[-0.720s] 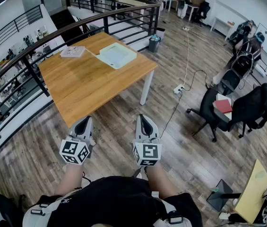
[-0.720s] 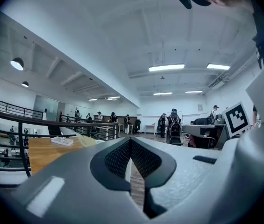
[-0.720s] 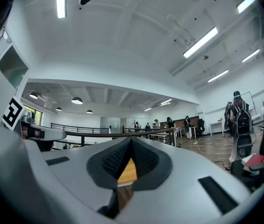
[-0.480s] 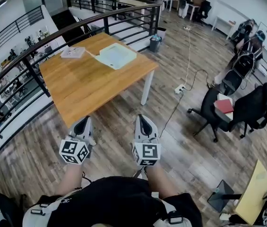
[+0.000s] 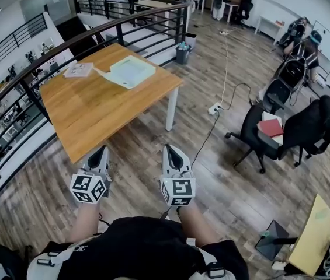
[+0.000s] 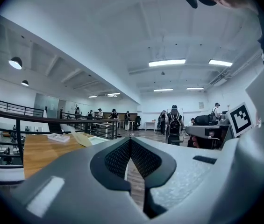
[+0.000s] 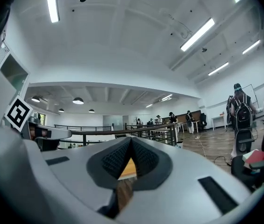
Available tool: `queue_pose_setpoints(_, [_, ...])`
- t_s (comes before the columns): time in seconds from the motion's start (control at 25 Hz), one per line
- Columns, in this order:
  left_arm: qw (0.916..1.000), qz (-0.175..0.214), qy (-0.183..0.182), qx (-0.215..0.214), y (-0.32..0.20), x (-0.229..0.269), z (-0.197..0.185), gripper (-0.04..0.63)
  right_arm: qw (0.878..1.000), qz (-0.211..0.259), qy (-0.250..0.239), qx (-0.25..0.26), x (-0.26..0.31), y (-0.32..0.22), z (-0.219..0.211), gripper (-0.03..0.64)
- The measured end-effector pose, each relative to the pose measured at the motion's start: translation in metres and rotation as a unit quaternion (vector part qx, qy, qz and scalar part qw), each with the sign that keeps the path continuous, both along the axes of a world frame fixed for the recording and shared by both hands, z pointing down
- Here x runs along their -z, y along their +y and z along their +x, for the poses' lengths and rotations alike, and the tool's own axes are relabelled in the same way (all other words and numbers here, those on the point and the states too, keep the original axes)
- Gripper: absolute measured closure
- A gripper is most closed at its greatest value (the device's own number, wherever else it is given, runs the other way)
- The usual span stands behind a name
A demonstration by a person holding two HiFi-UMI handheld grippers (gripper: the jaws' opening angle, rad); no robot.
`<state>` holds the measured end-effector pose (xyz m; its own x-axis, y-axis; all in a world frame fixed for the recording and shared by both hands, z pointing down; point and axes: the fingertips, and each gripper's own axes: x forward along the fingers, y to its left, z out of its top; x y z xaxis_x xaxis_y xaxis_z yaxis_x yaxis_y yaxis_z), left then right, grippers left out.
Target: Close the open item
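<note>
Left forearm (image 5: 86, 217) and right forearm (image 5: 191, 217) reach forward, side by side. Left gripper (image 5: 98, 155) and right gripper (image 5: 171, 153) held level, jaws closed, nothing between them. Both tips point toward the wooden table (image 5: 94, 112), stopping short of its near edge, not touching.

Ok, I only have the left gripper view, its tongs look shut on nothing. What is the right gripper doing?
Observer: The right gripper is shut too, with nothing between its tongs.
Operator: How does the open thing lie on the table?
Observer: In the head view the pale open case lies at the far end of the table, by the railing, with its flap on the side toward a small book.
Operator: Am I at the table yet?
Observer: No. The left gripper and the right one are both short of its near edge, over the wood floor.
</note>
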<state>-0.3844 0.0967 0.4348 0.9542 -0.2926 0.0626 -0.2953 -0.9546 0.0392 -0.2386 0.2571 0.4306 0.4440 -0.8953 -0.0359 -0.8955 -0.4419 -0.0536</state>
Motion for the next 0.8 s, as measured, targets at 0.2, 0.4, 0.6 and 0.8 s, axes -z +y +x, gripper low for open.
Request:
queue_pose_setpoints(0.2, [1.0000, 0.001, 0.001, -0.003, 0.022, -0.002, 0.032, 0.594, 1.000, -0.004, 0.004, -0.014, -0.001, 0.034, 0.037, 0.612])
queue_pose_setpoints(0.4, [0.9999, 0.008, -0.007, -0.011, 0.040, -0.004, 0.059, 0.594, 1.000, -0.004, -0.007, -0.023, -0.007, 0.056, 0.063, 0.612])
queue_pose_setpoints(0.6, [0.9995, 0.022, -0.008, -0.023, 0.046, 0.002, 0.083, 0.594, 1.000, 0.004, -0.005, -0.025, -0.006, 0.060, 0.080, 0.612])
queue_pose_setpoints(0.8, [0.9994, 0.021, -0.005, -0.026, 0.039, -0.002, 0.106, 0.594, 1.000, 0.004, -0.006, -0.023, -0.014, 0.052, 0.097, 0.612])
